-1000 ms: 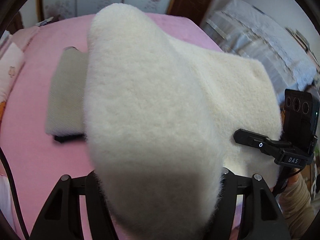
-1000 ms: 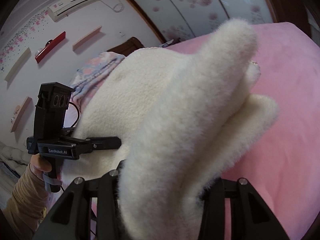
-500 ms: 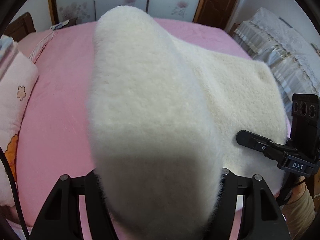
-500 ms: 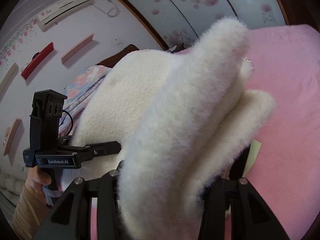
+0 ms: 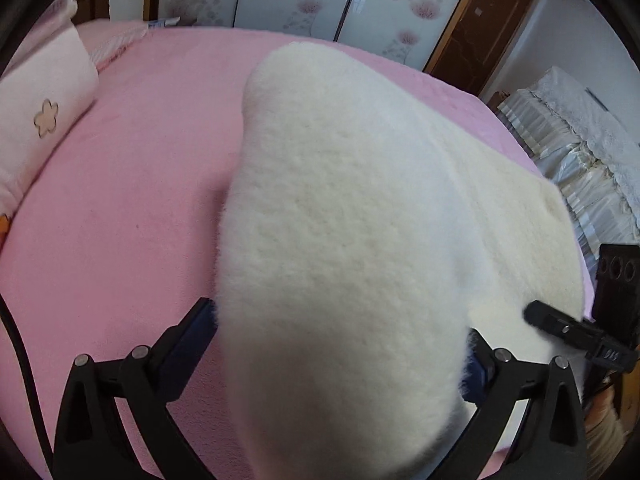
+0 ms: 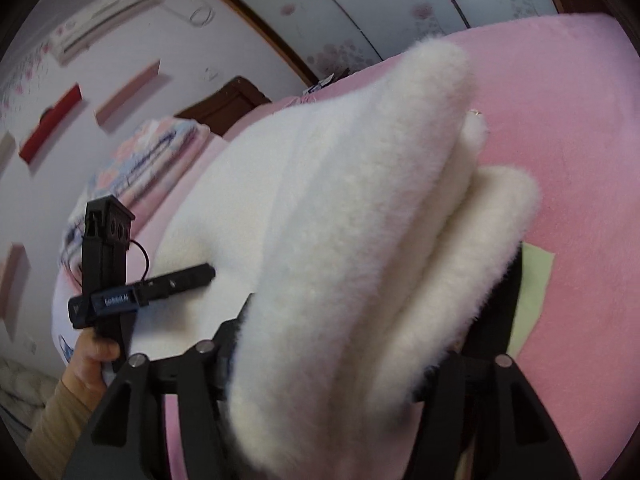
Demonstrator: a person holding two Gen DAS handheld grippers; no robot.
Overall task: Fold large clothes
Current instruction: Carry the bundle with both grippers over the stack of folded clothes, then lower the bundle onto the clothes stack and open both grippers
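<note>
The thick cream-white fleece garment [image 5: 344, 248] fills the centre of both wrist views, lying doubled over on the pink bedspread [image 5: 132, 184]. The left gripper [image 5: 340, 344] is opening, its black fingers spread wide with the fleece fold bulging between them, the left-hand pad clear of the fabric. The right gripper [image 6: 352, 360] is also opening around two stacked fleece layers; whether its pads still press I cannot tell. This looks like the release that ends one fold. Next, both grippers should draw back toward the bottom of the frame without dragging the pile, then find an edge for the following fold.
</note>
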